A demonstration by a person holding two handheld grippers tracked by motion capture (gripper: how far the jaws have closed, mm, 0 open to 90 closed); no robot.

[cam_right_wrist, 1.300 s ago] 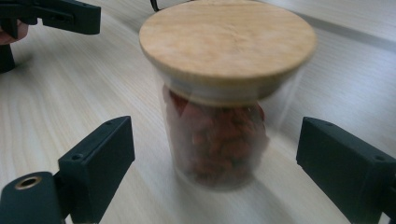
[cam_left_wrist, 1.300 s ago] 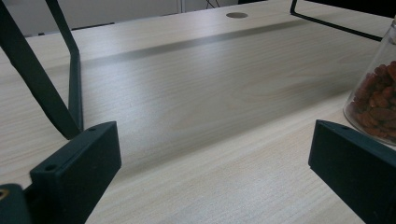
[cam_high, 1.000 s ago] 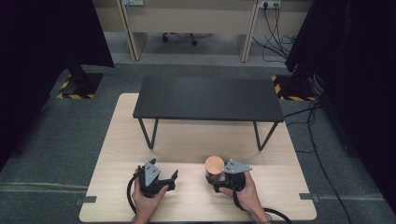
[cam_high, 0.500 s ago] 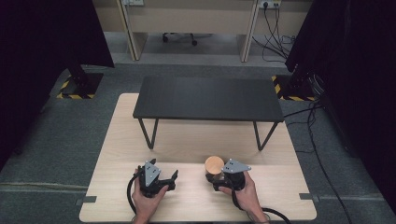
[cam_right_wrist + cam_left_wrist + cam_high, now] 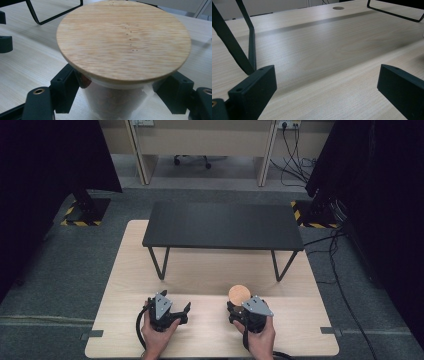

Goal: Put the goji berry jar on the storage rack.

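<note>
1 clear jar (image 5: pixel 113 100) with round bamboo lid (image 5: pixel 123 40), seemingly reddish contents, clamped in right gripper (image 5: pixel 117 92) jaws; left gripper (image 5: pixel 324 92) jaws apart.

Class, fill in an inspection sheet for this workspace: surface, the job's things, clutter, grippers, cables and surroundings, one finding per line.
Surface: light wooden table, bare and clean where visible.
Job's things: clear jar with a round wooden lid, reddish contents inside; low black bench on wire legs standing on the table.
Clutter: nothing seen.
Grippers: left hand-held gripper wide open, nothing between its jaws; right hand-held gripper has its jaws at either side of the jar, just under the lid.
Cables: one trails from each gripper; more lie on the floor at right.
Surroundings: grey carpet, black curtains, desks behind.
</note>
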